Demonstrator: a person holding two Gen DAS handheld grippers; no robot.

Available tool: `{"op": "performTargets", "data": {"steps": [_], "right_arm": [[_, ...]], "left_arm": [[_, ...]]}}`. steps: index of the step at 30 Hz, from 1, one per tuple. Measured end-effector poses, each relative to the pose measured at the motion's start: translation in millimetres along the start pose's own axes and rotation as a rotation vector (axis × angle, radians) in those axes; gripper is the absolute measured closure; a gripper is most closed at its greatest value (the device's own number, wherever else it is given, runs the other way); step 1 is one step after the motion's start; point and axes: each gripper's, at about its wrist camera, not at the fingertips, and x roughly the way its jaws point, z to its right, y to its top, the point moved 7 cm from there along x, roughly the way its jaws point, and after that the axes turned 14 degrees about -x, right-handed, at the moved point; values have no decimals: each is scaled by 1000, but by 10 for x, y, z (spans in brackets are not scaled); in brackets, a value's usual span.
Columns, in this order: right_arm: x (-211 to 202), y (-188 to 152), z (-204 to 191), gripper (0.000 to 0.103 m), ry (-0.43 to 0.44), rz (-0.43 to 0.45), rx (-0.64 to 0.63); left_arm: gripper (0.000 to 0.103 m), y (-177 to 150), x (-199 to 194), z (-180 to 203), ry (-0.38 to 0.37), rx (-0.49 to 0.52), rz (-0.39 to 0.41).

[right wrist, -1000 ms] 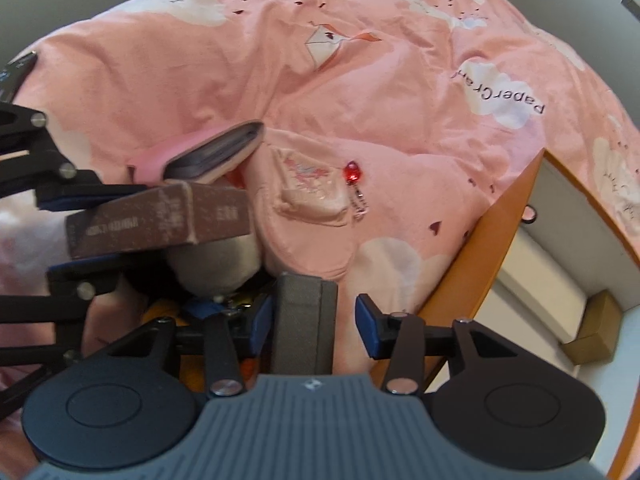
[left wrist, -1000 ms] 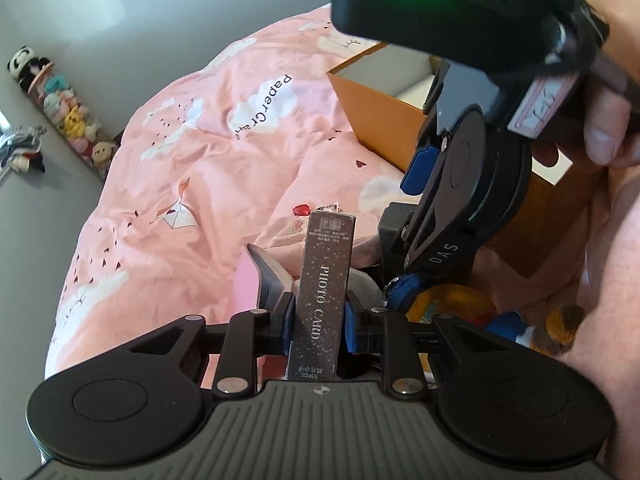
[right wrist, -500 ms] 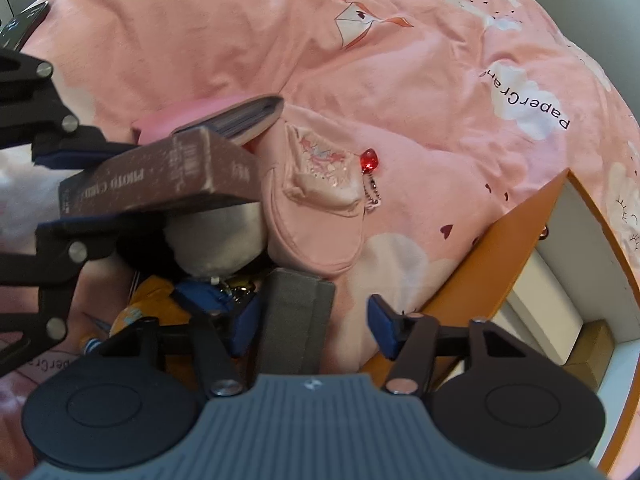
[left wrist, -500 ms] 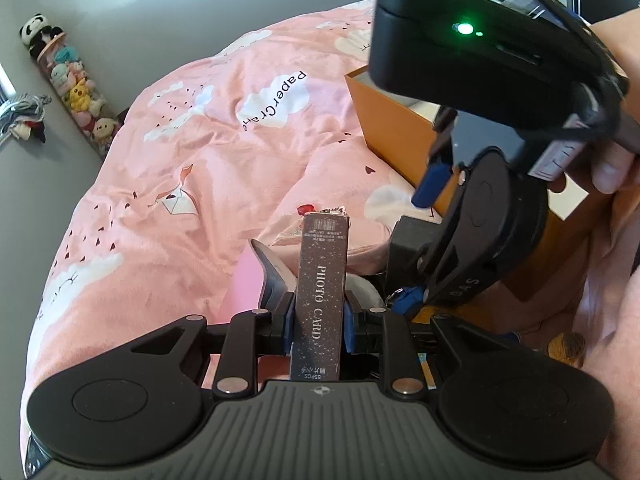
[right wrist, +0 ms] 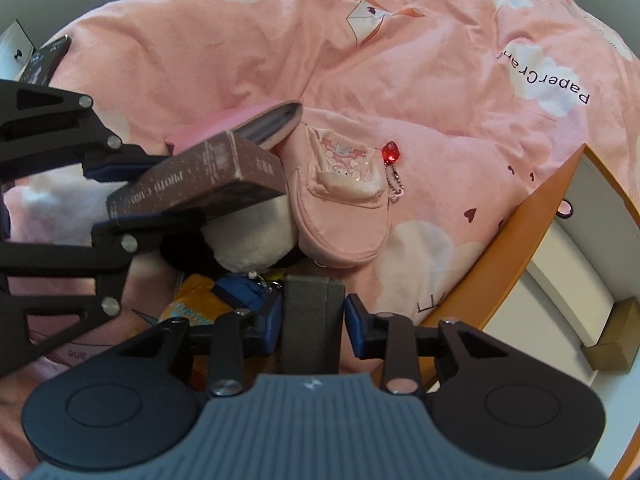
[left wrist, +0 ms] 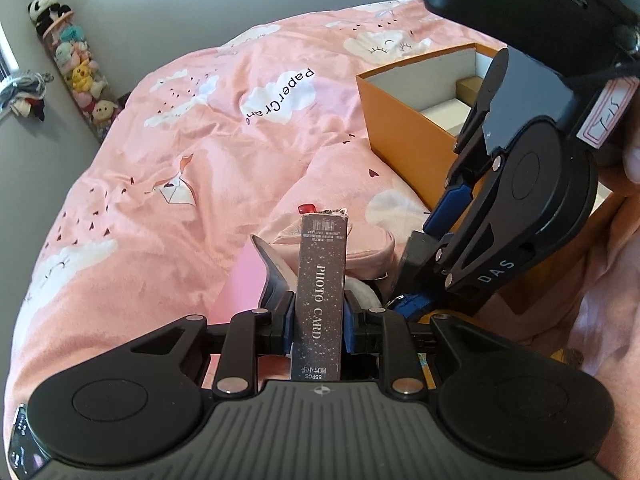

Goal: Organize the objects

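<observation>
My left gripper (left wrist: 318, 320) is shut on a brown "PHOTO CARD" box (left wrist: 320, 292), which it holds above a pile on the pink bed; the box also shows in the right wrist view (right wrist: 200, 184). My right gripper (right wrist: 312, 316) is shut on a dark grey box (right wrist: 311, 320), seen from the side in the left wrist view (left wrist: 420, 256). Below lie a pink pouch (right wrist: 344, 208) with a red charm (right wrist: 390, 152), a pink notebook (right wrist: 240, 124) and a white plush (right wrist: 256, 240). An orange box (left wrist: 408, 128) stands open to the right.
The orange box (right wrist: 532, 216) holds a white box (right wrist: 572, 280) and a small tan box (right wrist: 616, 344). A yellow packet (right wrist: 192, 300) and a blue item (right wrist: 240, 290) lie under the grippers. A tube of plush toys (left wrist: 76, 64) hangs on the grey wall at left.
Both grippers have risen and drawn back a little with their boxes. The right gripper's jaws have closed onto the grey box; earlier its right finger stood apart.
</observation>
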Motion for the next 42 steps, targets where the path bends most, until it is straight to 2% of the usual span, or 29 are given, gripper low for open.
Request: {"op": "performTargets", "data": {"steps": [4, 8, 10, 12, 15, 17, 21, 26, 31, 36, 39, 42], "right_arm": [[-10, 20, 69, 53, -27, -19, -33], [50, 47, 94, 52, 26, -49, -14], [81, 57, 80, 50, 7, -65, -26], [94, 72, 57, 51, -11, -68, -41], [150, 58, -23, 62, 23, -81, -33], [178, 38, -54, 64, 2, -91, -46], [90, 0, -32, 66, -10, -41, 10], [-317, -54, -53, 66, -76, 96, 50], [-827, -110, 24, 66, -123, 242, 129], [-1316, -305, 252, 66, -184, 348, 227], [-1528, -475, 426, 66, -245, 372, 284], [-1553, -722, 664, 66, -288, 338, 348]], "left_arm": [[77, 12, 7, -4, -10, -9, -3], [77, 17, 8, -15, -16, -23, -6], [77, 20, 7, -16, -16, -23, -6], [77, 21, 5, -15, -15, -25, -5], [77, 15, -5, 4, -7, -20, -2], [77, 5, -11, 18, 1, -14, 3], [78, -7, -45, 26, 18, -14, 18], [78, 60, -188, 47, 8, -38, 55], [78, 282, -419, 90, -73, -124, 110], [78, 641, -586, 234, -189, -207, 156], [78, 880, -599, 447, -280, -224, 153], [78, 1102, -487, 733, -386, -225, 122]]}}
